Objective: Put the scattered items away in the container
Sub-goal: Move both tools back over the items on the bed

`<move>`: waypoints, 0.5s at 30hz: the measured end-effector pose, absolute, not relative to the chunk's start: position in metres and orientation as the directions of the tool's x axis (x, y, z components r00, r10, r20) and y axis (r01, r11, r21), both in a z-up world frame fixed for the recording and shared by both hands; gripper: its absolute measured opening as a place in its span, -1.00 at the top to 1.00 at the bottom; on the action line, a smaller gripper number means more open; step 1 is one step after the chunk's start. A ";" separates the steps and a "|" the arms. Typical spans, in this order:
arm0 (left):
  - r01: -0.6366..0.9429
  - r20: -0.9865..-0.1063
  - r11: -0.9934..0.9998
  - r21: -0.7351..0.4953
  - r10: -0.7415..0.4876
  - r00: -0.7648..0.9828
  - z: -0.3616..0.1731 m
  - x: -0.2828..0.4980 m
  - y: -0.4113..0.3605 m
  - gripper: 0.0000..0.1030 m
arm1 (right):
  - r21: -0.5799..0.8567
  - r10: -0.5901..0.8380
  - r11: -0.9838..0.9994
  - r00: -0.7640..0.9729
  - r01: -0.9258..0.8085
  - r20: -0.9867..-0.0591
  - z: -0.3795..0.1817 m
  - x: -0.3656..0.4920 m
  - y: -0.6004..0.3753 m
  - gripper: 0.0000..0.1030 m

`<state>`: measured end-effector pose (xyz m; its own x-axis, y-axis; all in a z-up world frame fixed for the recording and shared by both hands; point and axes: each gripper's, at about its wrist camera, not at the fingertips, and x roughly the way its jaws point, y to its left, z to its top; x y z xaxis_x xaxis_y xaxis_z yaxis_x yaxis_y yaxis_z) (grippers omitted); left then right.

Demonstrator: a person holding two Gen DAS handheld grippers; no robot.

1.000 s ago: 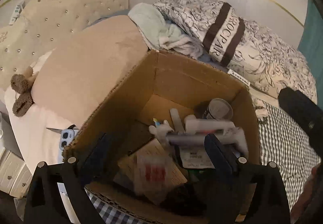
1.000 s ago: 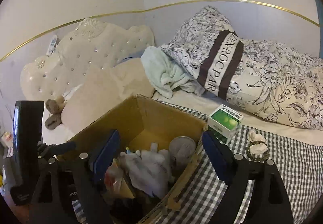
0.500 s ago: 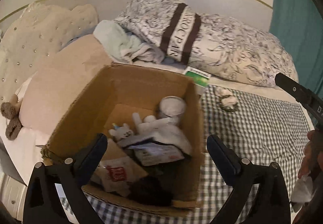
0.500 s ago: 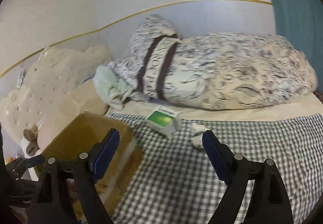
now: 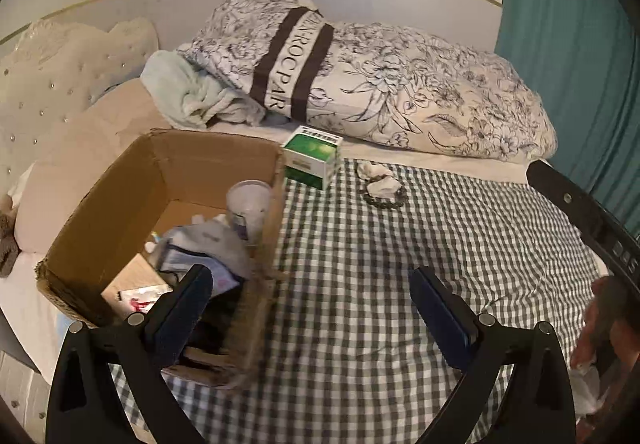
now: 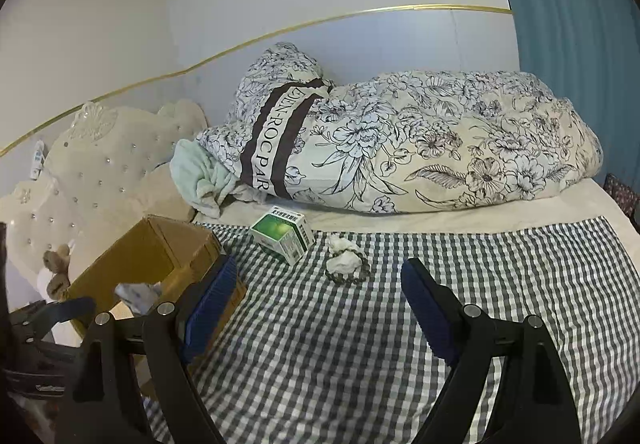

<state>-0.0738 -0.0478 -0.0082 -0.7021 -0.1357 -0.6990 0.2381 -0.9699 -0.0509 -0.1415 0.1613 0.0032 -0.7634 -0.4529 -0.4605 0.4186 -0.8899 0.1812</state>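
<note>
An open cardboard box [image 5: 120, 179] [image 6: 160, 244] stands on the checked bedspread, holding a white jar [image 5: 248, 203], plastic packets and several small items. Just right of it lies a green-and-white carton [image 5: 314, 157] [image 6: 284, 236]. Further right, crumpled white tissue [image 5: 378, 179] [image 6: 342, 258] rests on a dark bead bracelet [image 5: 384, 199] [image 6: 348, 278]. My left gripper [image 5: 310, 304] is open and empty over the box's right wall. My right gripper [image 6: 316, 308] is open and empty above the bedspread, short of the tissue.
A rolled floral duvet [image 5: 400, 91] [image 6: 400, 147] and a pale green towel [image 5: 180, 91] lie behind the items. A beige pillow [image 5: 80, 155] and tufted headboard [image 6: 80, 171] sit left. A teal curtain [image 5: 580, 43] hangs right. The right gripper's body [image 5: 580, 219] and a hand show at the left view's edge.
Both grippers have swung right, away from the box's inside toward the open bedspread. The carton, tissue and bracelet have come into fuller view. Nothing was picked up.
</note>
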 end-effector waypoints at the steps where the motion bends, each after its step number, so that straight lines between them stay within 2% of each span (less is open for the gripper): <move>1: 0.234 -0.701 -0.971 -0.051 -0.132 -0.701 -0.011 -0.077 -0.042 -0.97 | 0.182 -0.453 -0.890 -0.763 0.419 -0.461 0.000 -0.140 0.164 -0.64; 8: 0.199 -0.728 -0.978 -0.068 -0.088 -0.680 -0.038 -0.111 -0.014 -0.97 | 0.181 -0.430 -0.901 -0.762 0.394 -0.484 -0.024 -0.146 0.182 -0.62; 15: 0.209 -0.747 -0.975 -0.079 -0.081 -0.660 -0.073 -0.156 -0.009 -0.97 | 0.177 -0.418 -0.904 -0.725 0.388 -0.547 -0.056 -0.185 0.180 -0.25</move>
